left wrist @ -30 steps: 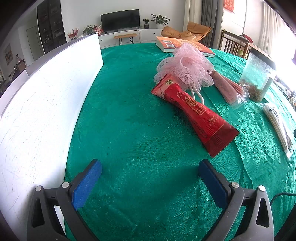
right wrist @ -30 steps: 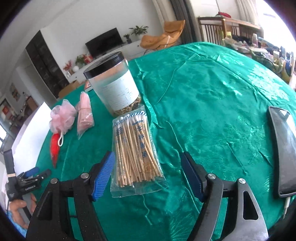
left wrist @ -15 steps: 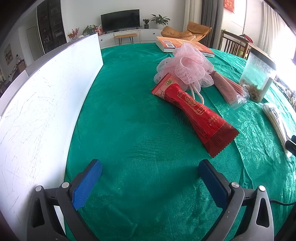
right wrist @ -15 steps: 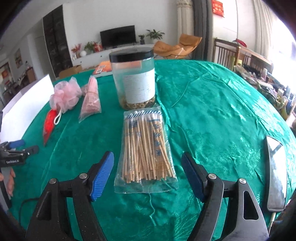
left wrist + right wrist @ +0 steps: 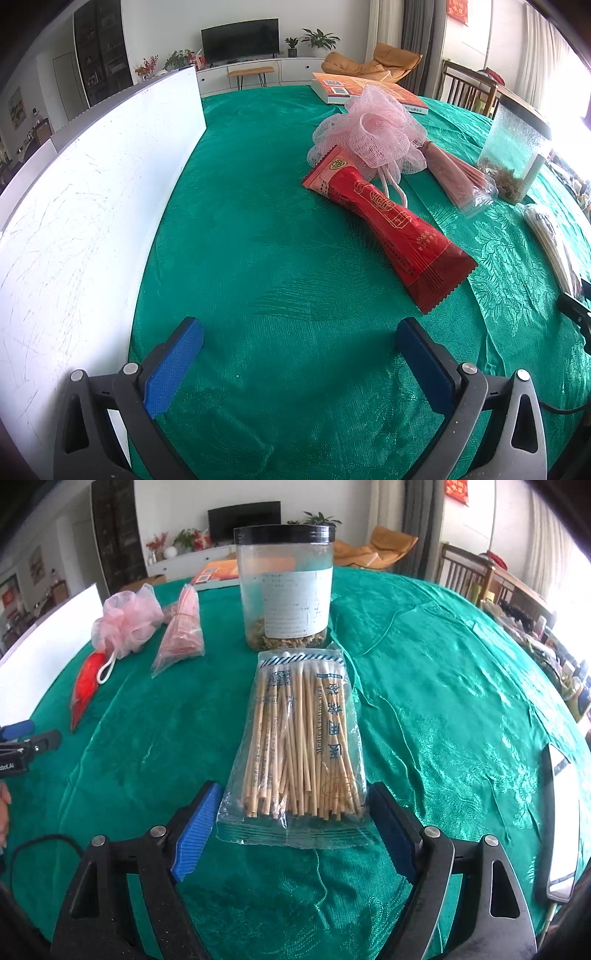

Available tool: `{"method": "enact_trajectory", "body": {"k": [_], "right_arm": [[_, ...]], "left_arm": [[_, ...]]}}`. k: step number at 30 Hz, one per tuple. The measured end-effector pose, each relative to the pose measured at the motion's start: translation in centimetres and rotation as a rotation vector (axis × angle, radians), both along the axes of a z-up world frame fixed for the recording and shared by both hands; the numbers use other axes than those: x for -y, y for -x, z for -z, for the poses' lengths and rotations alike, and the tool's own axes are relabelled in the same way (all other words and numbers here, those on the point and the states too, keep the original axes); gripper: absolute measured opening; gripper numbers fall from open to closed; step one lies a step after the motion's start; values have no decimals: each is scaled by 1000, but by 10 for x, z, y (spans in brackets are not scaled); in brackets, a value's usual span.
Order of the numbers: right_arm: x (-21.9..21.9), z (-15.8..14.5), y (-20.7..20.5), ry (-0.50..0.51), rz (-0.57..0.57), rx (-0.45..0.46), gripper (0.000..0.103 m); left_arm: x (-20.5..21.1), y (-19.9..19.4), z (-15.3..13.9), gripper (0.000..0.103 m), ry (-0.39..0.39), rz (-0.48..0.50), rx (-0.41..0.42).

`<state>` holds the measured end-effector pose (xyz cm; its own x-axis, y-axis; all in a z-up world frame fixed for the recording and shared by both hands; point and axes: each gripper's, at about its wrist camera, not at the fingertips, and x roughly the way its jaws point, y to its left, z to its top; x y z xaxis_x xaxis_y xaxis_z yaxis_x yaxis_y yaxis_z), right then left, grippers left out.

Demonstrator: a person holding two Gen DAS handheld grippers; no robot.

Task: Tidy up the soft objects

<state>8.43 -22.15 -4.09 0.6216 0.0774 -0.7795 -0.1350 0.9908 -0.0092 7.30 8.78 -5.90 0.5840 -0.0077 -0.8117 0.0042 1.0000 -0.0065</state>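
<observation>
A round worktop draped in a shiny green patterned cloth carries a scatter of small household things. The right gripper points down at a clear plastic bag of wooden cotton swabs lying flat on the cloth; its blue-padded jaws are opening, one on each side of the bag's near end, close beside it but not pressing on it. Just beyond the bag stands a clear jar with a black lid, a white label and dried bits at its bottom. To the left of the jar lie a small clear bag of pink items, a pink mesh bath pouf with a white cord loop, and a long red packet, the pouf touching the packet's far end. The left gripper hovers over bare cloth near the worktop's edge with its jaws wide apart and nothing between them; the red packet lies ahead of it and to its right. A tall white board stands along the left side. An orange book lies at the far edge, and a phone lies at the right edge
</observation>
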Motion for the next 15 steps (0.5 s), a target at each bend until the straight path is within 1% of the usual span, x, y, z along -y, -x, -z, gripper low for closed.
{"method": "enact_trajectory", "body": {"k": [15], "right_arm": [[-1, 0, -1, -2, 0, 0, 84]], "left_arm": [[0, 0, 0, 103, 0, 0, 0]]}}
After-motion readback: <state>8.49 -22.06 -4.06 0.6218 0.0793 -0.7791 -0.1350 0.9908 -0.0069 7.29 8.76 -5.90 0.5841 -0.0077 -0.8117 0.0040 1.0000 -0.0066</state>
